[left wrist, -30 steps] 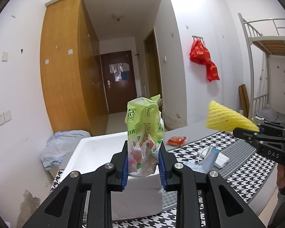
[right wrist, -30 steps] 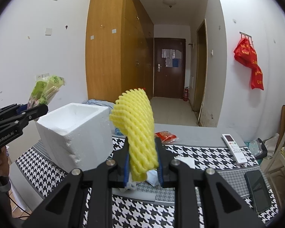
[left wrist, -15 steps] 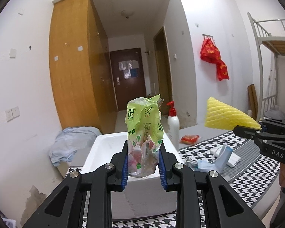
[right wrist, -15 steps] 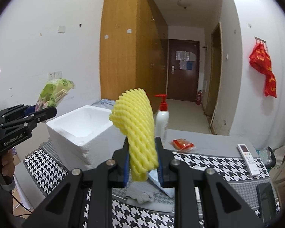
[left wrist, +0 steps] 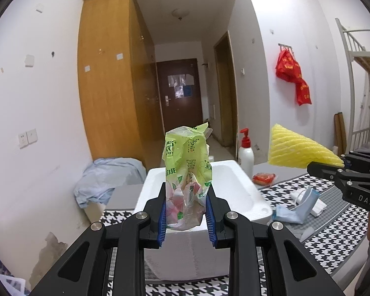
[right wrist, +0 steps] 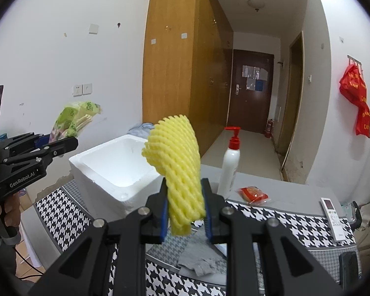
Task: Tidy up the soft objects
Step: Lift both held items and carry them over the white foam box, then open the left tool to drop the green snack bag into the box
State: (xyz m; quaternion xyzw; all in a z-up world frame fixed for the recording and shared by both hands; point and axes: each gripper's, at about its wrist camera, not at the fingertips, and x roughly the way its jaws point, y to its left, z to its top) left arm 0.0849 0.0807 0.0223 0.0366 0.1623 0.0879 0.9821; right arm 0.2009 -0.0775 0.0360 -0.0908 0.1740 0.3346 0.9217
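My left gripper (left wrist: 186,215) is shut on a crumpled green plastic bag (left wrist: 187,170), held upright just in front of the open white foam box (left wrist: 244,197). My right gripper (right wrist: 184,213) is shut on a yellow foam fruit net (right wrist: 178,170) that stands up between its blue pads. In the right wrist view the left gripper (right wrist: 69,140) with the green bag (right wrist: 74,119) hangs at the left, beside the foam box (right wrist: 125,185). The left wrist view shows the right gripper (left wrist: 333,165) and its yellow net (left wrist: 298,151) at the right edge.
On the houndstooth cloth (right wrist: 278,219) lie a blue face mask (left wrist: 298,207), a grey cloth (right wrist: 199,261), a red packet (right wrist: 254,194), a white remote (right wrist: 333,217) and a dark phone (right wrist: 349,268). A white pump bottle (right wrist: 230,162) stands behind the box. A person's hand (right wrist: 7,212) holds the left gripper.
Both views have swung across the room: the foam box now sits straight ahead of the left gripper, and the pump bottle has come into sight. Both grips are unchanged.
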